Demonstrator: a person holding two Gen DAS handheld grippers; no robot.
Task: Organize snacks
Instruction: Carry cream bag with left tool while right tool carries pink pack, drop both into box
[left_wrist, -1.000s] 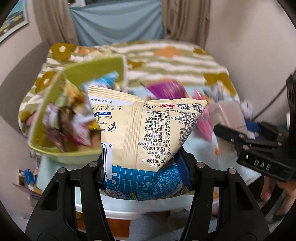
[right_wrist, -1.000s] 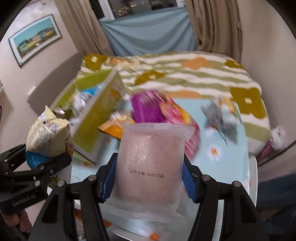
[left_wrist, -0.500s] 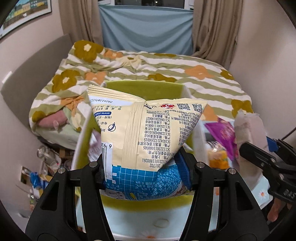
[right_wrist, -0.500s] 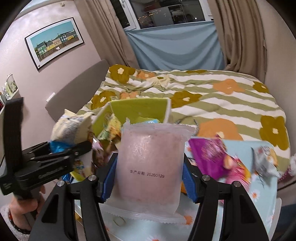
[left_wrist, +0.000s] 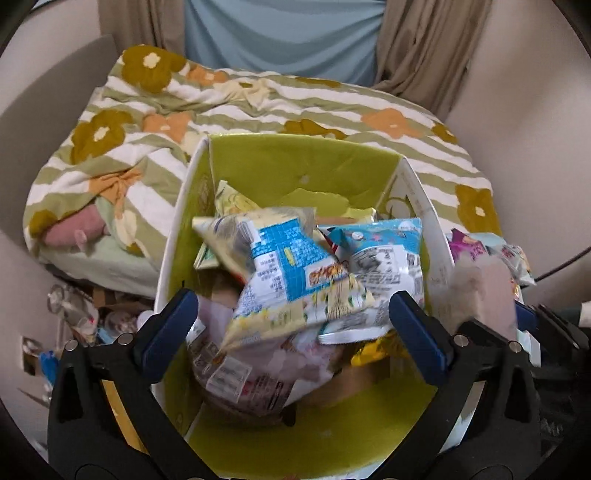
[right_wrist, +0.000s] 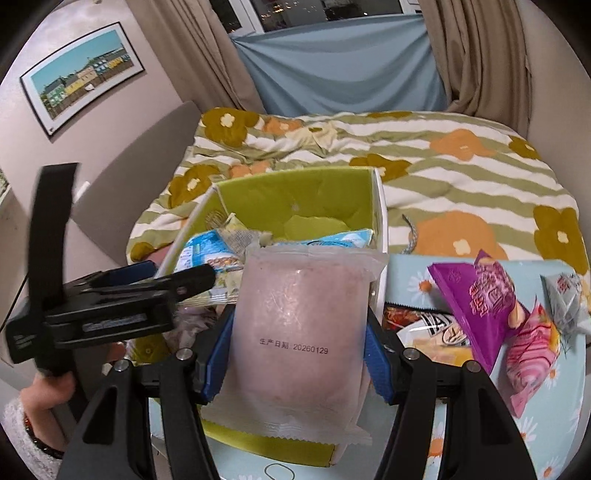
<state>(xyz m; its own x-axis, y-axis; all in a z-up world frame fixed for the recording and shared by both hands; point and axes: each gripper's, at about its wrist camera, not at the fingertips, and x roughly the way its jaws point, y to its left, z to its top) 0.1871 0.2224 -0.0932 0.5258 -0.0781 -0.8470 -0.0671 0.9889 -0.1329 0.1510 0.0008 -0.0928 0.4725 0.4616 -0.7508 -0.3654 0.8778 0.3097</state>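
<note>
A green box (left_wrist: 303, 166) with white rims holds several snack packets. My left gripper (left_wrist: 291, 325) is open and empty above it. A yellow and blue chip bag (left_wrist: 284, 280) lies loose on the pile, blurred. My right gripper (right_wrist: 295, 354) is shut on a pink packet (right_wrist: 299, 332) with a printed date, held at the box's near right corner. The box (right_wrist: 295, 195) and my left gripper (right_wrist: 177, 284) also show in the right wrist view. The pink packet shows blurred at the right of the left wrist view (left_wrist: 484, 291).
Loose snacks lie on the flowered tabletop (right_wrist: 417, 273) right of the box: a purple bag (right_wrist: 476, 295), a pink striped packet (right_wrist: 532, 350), a grey packet (right_wrist: 565, 299). A striped flowered duvet (right_wrist: 443, 162) covers the bed behind. Clutter lies on the floor at left (left_wrist: 74, 314).
My left gripper opened and the yellow and blue chip bag dropped into the green box. My right gripper carried the pink packet closer to the box.
</note>
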